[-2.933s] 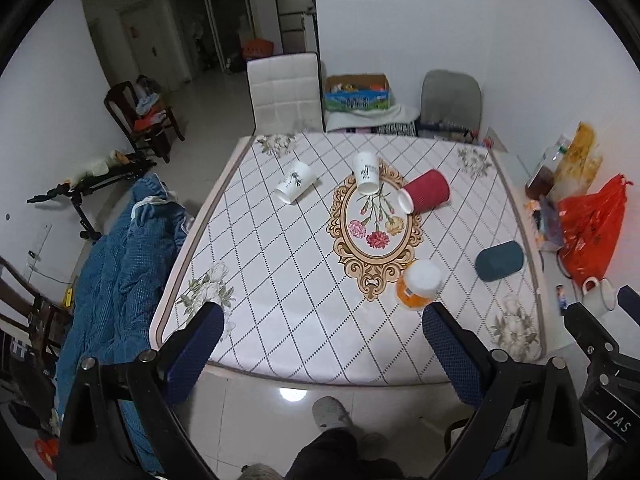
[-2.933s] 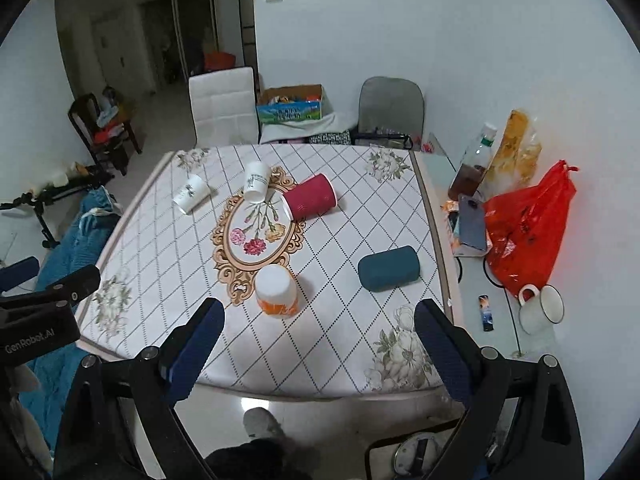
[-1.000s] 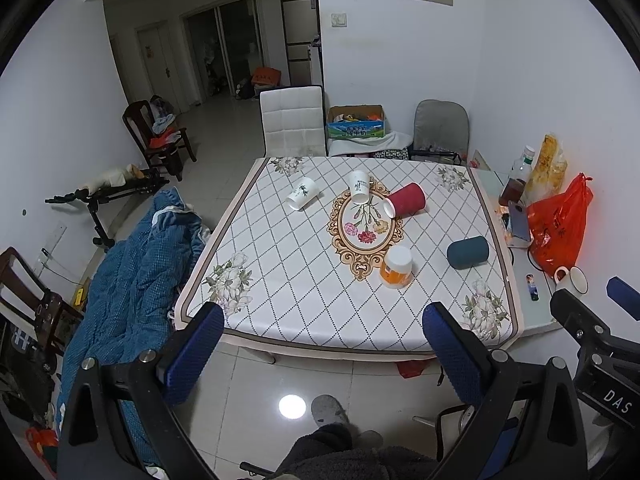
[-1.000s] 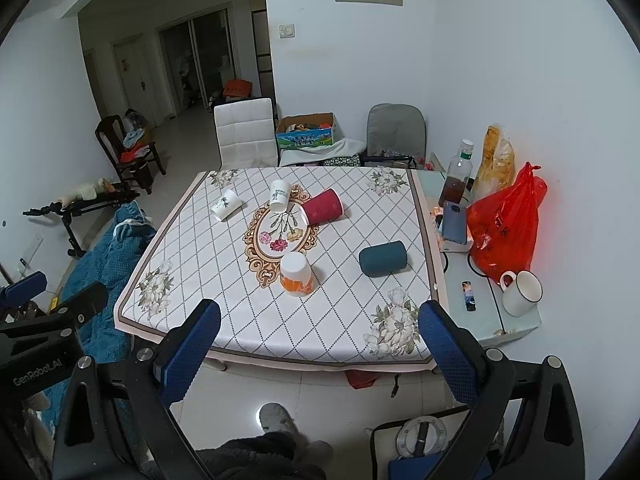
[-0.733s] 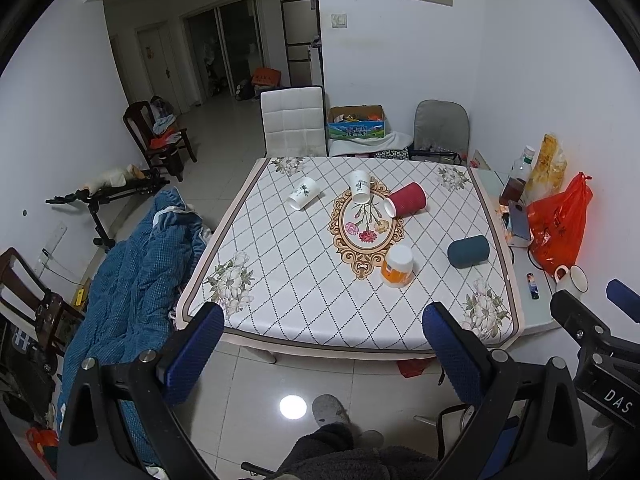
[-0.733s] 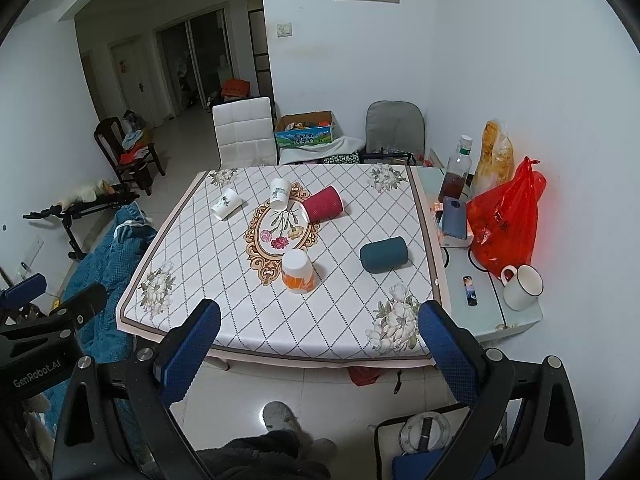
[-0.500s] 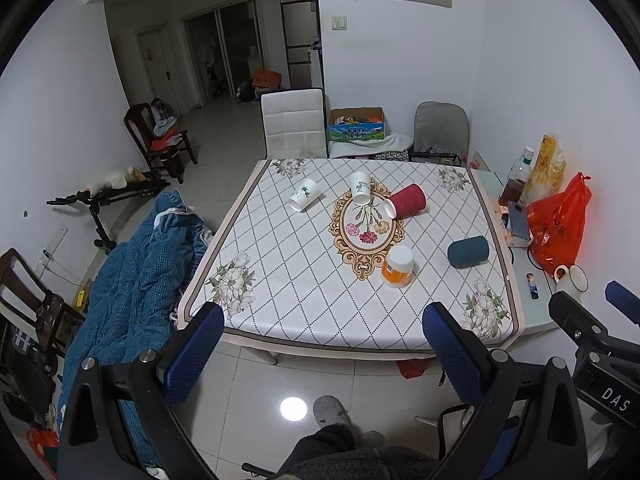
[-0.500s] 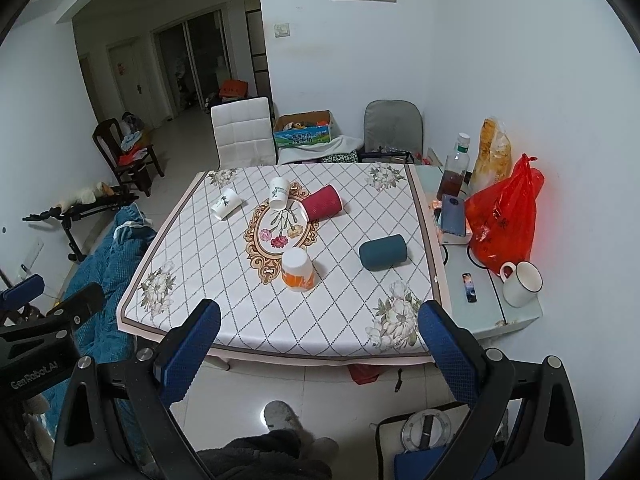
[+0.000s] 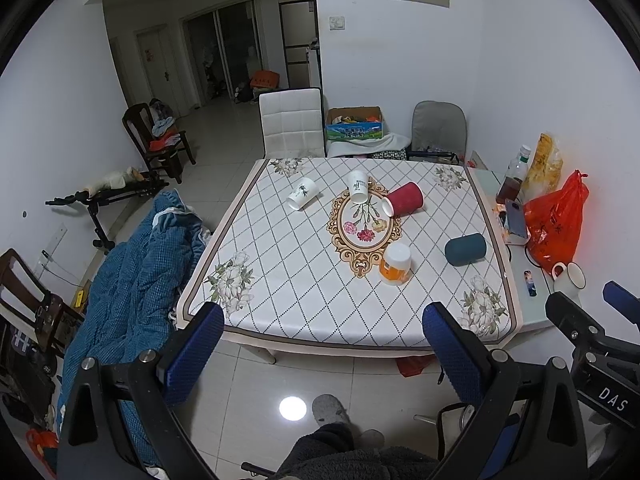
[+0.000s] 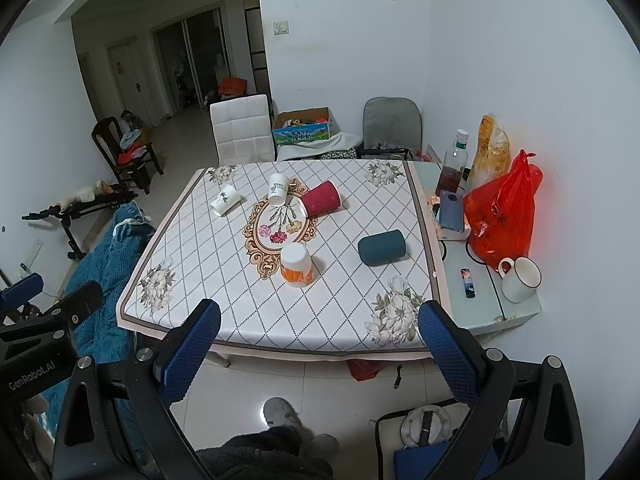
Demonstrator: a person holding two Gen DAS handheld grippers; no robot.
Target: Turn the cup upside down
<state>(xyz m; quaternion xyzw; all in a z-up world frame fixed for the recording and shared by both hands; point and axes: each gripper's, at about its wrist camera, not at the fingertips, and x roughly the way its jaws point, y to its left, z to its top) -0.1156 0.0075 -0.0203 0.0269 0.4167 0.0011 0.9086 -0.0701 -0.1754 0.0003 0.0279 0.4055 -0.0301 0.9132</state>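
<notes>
Cup [image 9: 395, 264] orange, inverted on table [image 9: 280, 264]; both tongs [image 9: 322, 350] [image 10: 318, 346] spread, empty.

Even, cool overhead room light; a ceiling lamp's round glare spot [image 9: 293, 408] reflects on the glossy floor [image 9: 248, 380]. Fisheye curvature bends walls, with black vignetted corners. Focus is sharp throughout; the far hallway is dim.

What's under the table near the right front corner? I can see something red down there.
On the floor under the table, a crumpled red item pokes out past the front edge, a dark strap beside it. Most of it is hidden by the tabletop, so I can't tell what it is.
</notes>
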